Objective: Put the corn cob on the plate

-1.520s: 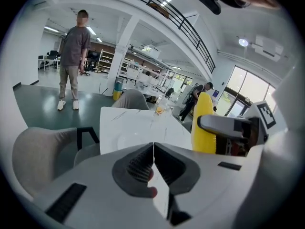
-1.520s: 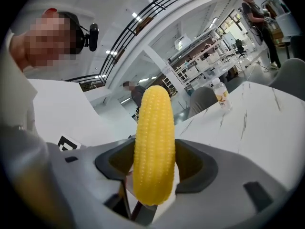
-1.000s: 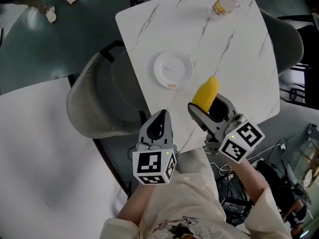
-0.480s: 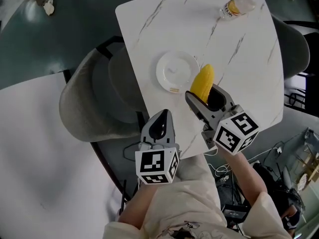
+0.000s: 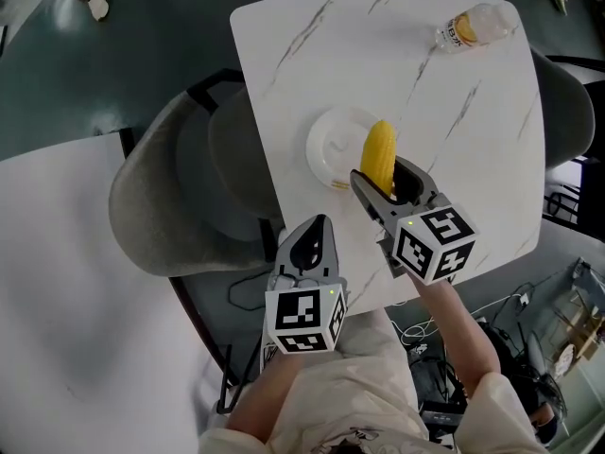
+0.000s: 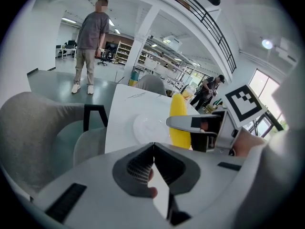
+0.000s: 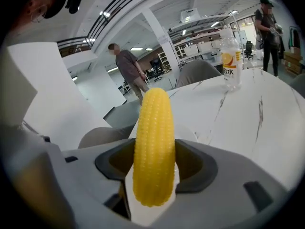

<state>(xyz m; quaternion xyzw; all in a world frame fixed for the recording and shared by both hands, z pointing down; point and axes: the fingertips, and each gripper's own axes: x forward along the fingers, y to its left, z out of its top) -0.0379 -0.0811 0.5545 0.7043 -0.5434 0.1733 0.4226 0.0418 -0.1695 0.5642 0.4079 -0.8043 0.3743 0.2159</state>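
Note:
A yellow corn cob (image 5: 379,156) (image 7: 153,147) (image 6: 178,123) is clamped between the jaws of my right gripper (image 5: 381,185) (image 7: 153,168), which is shut on it. The cob's far end hangs over the small white plate (image 5: 329,149) (image 6: 145,127) on the white marble table (image 5: 416,74). In the right gripper view a sliver of the plate (image 7: 187,132) shows behind the cob. My left gripper (image 5: 310,242) (image 6: 153,162) hovers off the table's near-left edge, jaws shut with nothing between them.
A plastic drink bottle (image 5: 475,26) (image 7: 230,63) lies or stands at the table's far right corner. Grey chairs (image 5: 175,192) sit left and right (image 5: 567,102) of the table. A second white table (image 5: 85,282) is at the lower left. People (image 6: 89,37) stand in the background.
My right gripper has carried the corn cob left and away from me, from beside the plate to over its right part. The left gripper barely moved.

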